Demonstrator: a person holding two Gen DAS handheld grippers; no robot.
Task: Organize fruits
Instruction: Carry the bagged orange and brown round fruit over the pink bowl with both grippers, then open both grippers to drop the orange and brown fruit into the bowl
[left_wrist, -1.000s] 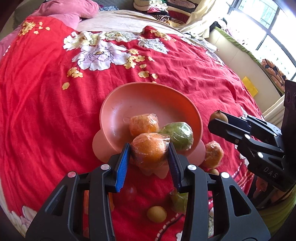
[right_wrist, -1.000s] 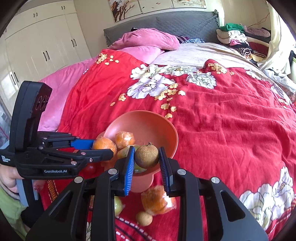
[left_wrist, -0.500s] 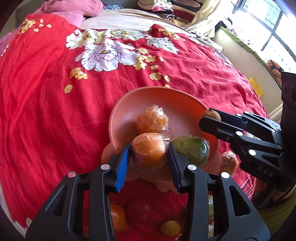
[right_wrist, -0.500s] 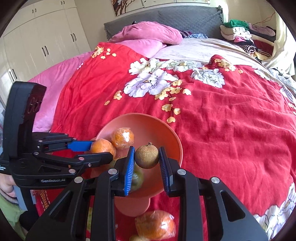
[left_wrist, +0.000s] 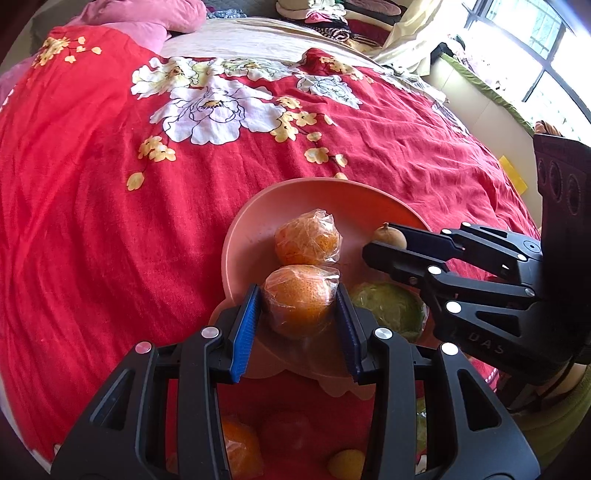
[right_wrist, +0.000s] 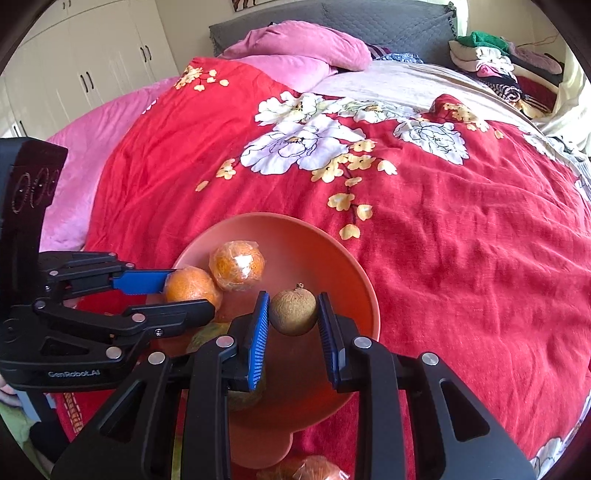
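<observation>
Red floral bedspread (left_wrist: 92, 206) carries a pink plastic bowl (left_wrist: 354, 195); over it, left gripper (left_wrist: 299, 306) clamps a plastic-wrapped orange (left_wrist: 299, 295), right gripper (right_wrist: 293, 317) clamps a small brown round fruit (right_wrist: 293, 312), beside another wrapped orange (left_wrist: 306, 240) and a green fruit (left_wrist: 388, 306).

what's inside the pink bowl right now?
Lying in the pink bowl: one wrapped orange and a green fruit. A second wrapped orange and a small brown fruit are gripper-held over it. Grippers hide the near bowl floor.

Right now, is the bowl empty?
No. The bowl already holds a wrapped orange and a green fruit.
</observation>
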